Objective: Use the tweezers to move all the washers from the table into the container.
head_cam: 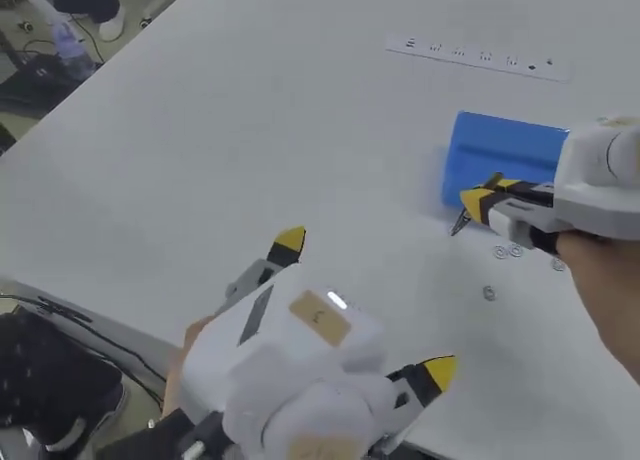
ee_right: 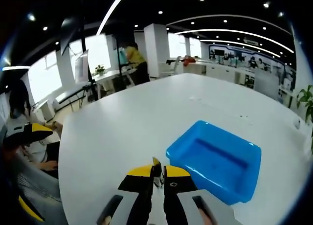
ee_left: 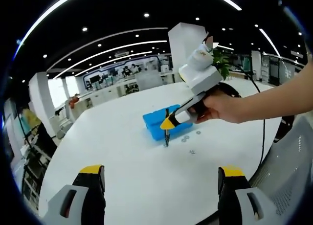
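container [head_cam: 505, 148]: glossy blue rectangular tray | washers [head_cam: 489, 293]: tiny metal rings at its 6 o'clock | right gripper [head_cam: 477, 199]: jaws clamp slim tweezers [head_cam: 459, 223] | left gripper [ee_left: 160, 173]: jaws wide, empty

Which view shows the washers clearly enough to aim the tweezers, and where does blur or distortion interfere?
Head view: even light, washers small but distinct, the left gripper up close is soft. Left gripper view: fisheye curves the table; washers are specks. Right gripper view: container sharp, tweezers dark between the fingers.
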{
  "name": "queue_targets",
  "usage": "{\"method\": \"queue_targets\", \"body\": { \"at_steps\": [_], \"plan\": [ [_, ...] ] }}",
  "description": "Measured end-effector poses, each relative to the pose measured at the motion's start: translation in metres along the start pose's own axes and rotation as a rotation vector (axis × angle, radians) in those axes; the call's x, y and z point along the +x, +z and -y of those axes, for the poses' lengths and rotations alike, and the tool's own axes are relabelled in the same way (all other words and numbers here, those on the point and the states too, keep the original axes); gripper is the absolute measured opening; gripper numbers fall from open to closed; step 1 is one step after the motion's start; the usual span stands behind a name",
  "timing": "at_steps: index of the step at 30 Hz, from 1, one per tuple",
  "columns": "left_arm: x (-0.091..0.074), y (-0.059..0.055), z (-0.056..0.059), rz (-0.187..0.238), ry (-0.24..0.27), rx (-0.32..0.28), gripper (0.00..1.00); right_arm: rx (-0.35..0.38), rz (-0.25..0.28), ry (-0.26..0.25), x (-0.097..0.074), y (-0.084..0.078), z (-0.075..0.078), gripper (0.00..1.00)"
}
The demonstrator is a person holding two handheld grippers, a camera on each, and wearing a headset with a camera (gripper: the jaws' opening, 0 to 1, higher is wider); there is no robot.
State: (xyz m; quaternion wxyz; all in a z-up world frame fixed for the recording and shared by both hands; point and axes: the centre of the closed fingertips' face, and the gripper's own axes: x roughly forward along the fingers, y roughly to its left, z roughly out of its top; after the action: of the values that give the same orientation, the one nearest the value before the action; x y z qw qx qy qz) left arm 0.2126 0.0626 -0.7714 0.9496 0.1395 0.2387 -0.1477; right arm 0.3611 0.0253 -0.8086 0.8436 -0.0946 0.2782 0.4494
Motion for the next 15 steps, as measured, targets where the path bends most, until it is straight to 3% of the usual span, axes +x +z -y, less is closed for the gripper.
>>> {"method": "queue_targets", "body": {
  "at_steps": [4, 7, 12, 15],
  "plan": [
    [0.003, -0.002, -0.001, 0.011, -0.023, 0.013, 0.99, -0.004, 0.005, -0.005, -0.001, 0.0, 0.0, 0.04],
    [0.004, -0.002, 0.014, 0.02, -0.099, -0.023, 0.98, -0.006, 0.01, -0.011, 0.0, 0.002, 0.0, 0.04],
    [0.005, -0.003, 0.014, 0.018, -0.106, -0.031, 0.98, -0.016, 0.014, -0.02, 0.0, 0.002, -0.001, 0.04],
    [0.005, -0.006, 0.016, 0.005, -0.101, -0.006, 0.98, -0.014, 0.019, -0.02, 0.0, 0.002, -0.001, 0.04]
  ]
}}
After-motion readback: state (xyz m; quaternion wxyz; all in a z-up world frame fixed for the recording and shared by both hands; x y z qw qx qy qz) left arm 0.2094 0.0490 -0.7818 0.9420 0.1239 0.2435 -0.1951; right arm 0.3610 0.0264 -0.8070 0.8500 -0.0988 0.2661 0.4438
